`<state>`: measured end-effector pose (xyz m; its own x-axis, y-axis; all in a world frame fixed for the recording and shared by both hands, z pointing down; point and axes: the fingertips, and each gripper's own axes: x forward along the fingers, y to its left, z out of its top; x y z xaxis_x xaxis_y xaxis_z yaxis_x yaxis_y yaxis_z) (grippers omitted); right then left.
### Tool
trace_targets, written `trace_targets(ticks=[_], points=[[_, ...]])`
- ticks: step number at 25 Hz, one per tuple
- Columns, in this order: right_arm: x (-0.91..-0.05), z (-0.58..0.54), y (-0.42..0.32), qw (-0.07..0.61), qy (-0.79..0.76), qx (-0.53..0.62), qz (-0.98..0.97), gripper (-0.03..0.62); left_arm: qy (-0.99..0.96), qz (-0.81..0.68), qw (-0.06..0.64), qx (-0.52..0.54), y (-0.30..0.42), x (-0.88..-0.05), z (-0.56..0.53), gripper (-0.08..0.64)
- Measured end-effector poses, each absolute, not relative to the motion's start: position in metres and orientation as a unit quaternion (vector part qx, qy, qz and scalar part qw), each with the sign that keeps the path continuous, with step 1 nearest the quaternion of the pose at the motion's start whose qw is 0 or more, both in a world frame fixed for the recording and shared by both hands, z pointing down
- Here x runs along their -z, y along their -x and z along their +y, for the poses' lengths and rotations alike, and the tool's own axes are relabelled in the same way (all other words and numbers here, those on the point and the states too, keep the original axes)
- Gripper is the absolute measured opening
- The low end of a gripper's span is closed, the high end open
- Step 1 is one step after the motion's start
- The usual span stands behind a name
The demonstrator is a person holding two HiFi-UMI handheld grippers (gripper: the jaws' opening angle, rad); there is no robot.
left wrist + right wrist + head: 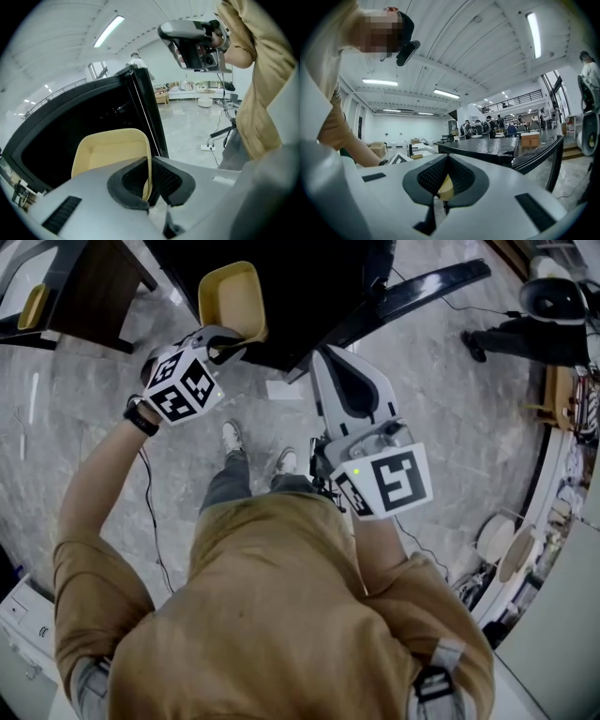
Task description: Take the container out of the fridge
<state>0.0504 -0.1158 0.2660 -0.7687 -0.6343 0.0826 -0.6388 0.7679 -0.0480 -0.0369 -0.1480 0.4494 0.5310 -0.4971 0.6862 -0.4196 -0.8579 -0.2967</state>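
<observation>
1. Container [232,298] partly hidden: lower rim behind the left gripper [236,339] in the head view, one corner behind the jaw pads in the left gripper view. Underside out of sight.
2. Fridge [309,277] interior too dark to read. No telling whether the container is fully clear of the opening.
3. Right gripper [325,357]: tips pressed together, gripping nothing recognisable. Small yellowish patch [446,187] low in the gap, too small to identify.
4. Background figures in the right gripper view too small to count.
5. Counted: one container, one fridge with one open door [412,292], two grippers, two marker cubes [180,385], two shoes [232,437].
6. Look of the container: pale yellow, rectangular, rounded corners, thin walls, open top, bare inside, shallow like a tray, tipped up on edge.
7. Place: up in the air at the fridge's open front, seen against the dark opening.
8. Left jaws clenched on the container's thin side wall, with the wall sandwiched edge-on between the two pads.
</observation>
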Motion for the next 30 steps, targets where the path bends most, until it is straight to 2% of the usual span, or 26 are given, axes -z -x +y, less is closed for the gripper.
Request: trace_targets(ticks=[16, 30], points=[[-0.237, -0.098, -0.054, 0.009, -0.333, -0.024, -0.942, 0.0, 0.878, 0.351, 0.031, 0.323, 0.063, -0.365, -0.124, 0.014], [-0.214, -0.095, -0.072, -0.004, -0.351, -0.009, -0.936, 0.0, 0.857, 0.468, 0.023, 0.214, 0.118, -0.285, -0.111, 0.014]])
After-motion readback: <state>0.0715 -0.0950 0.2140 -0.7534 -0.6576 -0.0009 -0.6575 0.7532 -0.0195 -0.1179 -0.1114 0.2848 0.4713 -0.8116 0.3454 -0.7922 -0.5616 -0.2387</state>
